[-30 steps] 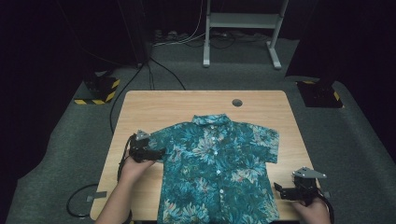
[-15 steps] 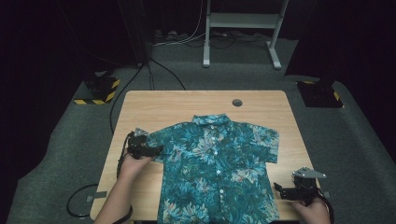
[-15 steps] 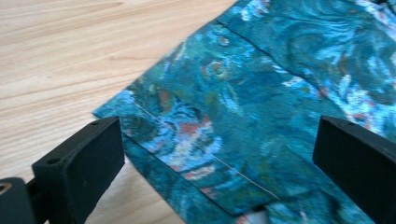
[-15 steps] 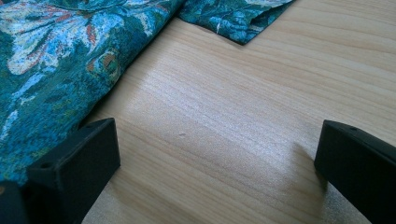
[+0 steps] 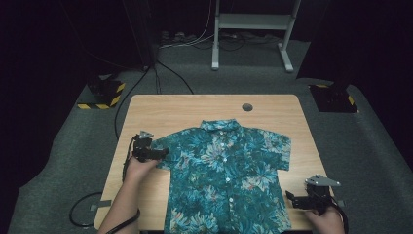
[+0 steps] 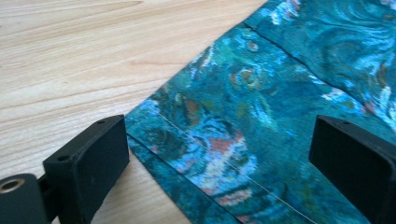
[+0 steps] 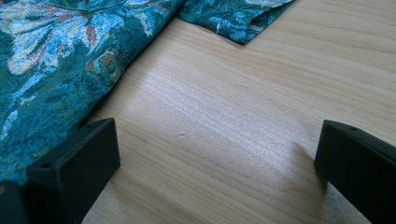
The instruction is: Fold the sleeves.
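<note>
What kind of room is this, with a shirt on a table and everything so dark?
Probably a recording studio or lab rather than a home: black surroundings, a lone wooden table on grey carpet, cables trailing over the floor, and hazard-striped equipment beside it. A floral shirt lies spread flat.

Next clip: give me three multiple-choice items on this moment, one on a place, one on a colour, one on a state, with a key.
1. Where is the left gripper?
A. at the shirt's sleeve
B. at the collar
C. off the table

2. What colour is the shirt mainly?
A. red
B. teal with a floral print
C. plain white

3. How do the right gripper's jaws stand?
A. shut on the shirt
B. shut on nothing
C. open over bare table

Key: 1 A, the sleeve hem lies between its open jaws. 2 B, seen from above. 3 C, wood shows between the spread jaws.
</note>
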Demonstrator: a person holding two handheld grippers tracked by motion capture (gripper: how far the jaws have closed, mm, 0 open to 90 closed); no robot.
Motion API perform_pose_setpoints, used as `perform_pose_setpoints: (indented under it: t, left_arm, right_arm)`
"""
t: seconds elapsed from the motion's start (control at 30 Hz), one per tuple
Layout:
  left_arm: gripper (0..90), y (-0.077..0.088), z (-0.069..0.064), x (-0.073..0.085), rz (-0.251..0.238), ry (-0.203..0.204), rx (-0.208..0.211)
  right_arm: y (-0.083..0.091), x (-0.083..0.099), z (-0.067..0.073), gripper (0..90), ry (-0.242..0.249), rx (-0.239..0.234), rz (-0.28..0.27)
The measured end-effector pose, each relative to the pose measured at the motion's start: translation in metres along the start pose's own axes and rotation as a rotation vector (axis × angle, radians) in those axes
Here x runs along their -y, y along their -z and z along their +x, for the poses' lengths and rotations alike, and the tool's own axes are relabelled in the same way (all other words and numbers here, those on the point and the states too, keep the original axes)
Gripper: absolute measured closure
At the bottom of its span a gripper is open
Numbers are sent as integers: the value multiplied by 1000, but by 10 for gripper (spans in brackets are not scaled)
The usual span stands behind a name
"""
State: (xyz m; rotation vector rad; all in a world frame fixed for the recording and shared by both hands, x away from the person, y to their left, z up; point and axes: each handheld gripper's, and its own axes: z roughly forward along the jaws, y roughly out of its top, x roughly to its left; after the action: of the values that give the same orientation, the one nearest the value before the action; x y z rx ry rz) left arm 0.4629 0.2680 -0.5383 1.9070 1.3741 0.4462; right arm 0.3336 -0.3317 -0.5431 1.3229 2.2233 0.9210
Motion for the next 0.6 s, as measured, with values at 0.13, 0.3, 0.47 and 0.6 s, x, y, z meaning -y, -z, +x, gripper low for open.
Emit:
perform_pose_setpoints:
  t: [0.13, 0.3, 0.47, 0.6]
  left_arm:
    - [71, 0, 8, 0, -7, 30, -7]
    - [136, 2, 15, 1, -25, 33, 3]
    - [212, 4, 17, 3, -35, 14, -9]
    - [340, 7, 19, 4, -35, 8, -38]
  right_arm:
    - [0, 0, 0, 0, 0, 0, 0]
    - [0, 0, 0, 0, 0, 0, 0]
    - [0, 0, 0, 0, 0, 0, 0]
    - [0, 0, 0, 0, 0, 0, 0]
